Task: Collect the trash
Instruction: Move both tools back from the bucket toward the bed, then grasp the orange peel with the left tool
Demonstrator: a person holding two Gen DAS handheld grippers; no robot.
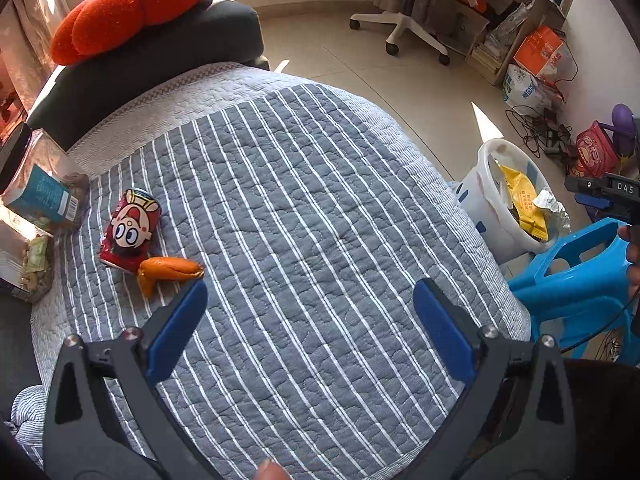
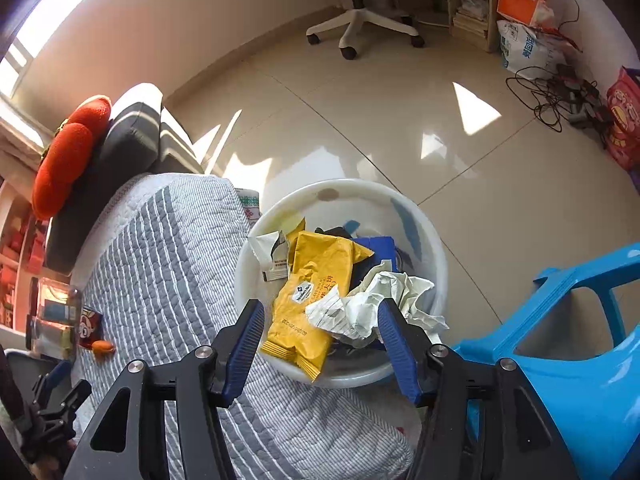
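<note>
My left gripper (image 1: 311, 286) hangs open and wide over a grey striped quilt (image 1: 312, 200), with nothing between its blue pads. A red cartoon can (image 1: 130, 230) lies on its side to the upper left of it, and an orange peel (image 1: 168, 272) rests against the can, just beyond the left pad. My right gripper (image 2: 320, 306) stands open above a white bin (image 2: 340, 186) beside the quilt. In the bin lie a yellow snack packet (image 2: 316, 292), crumpled white paper (image 2: 360, 312) and other wrappers. The paper lies below the pads, free of them.
A blue plastic stool (image 2: 580, 360) stands right of the bin. An orange plush cushion (image 1: 132, 4) tops a dark cushion at the quilt's far end. A clear jar with a teal label (image 1: 44, 196) and boxes sit left. An office chair (image 2: 360, 20) and cables (image 2: 552, 96) are across the floor.
</note>
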